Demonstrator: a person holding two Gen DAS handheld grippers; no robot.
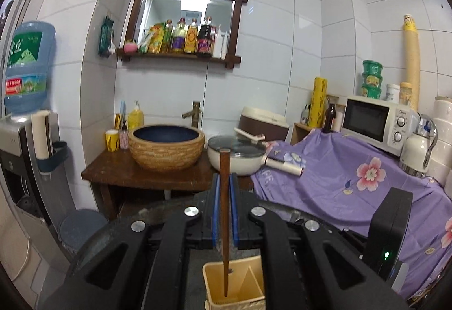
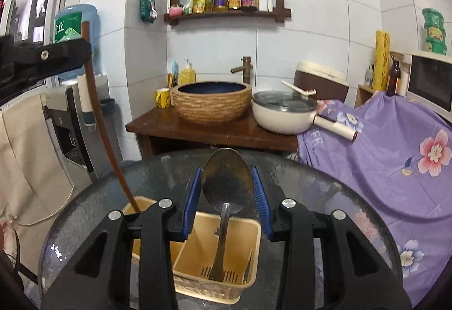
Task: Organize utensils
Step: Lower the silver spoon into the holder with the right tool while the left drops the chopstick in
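Both utensils look nearly stowed. The beige caddy sits on the dark round surface before a tiled kitchen wall. Right tongs are spread beside the spoon (handle down inside) — left tongs pinching the chopstick, tip in another compartment.

Little legible text

The water jug label at left shows large white Chinese characters; the purple cloth carries faint pale letters, seemingly "FE". Bottle labels are too small.
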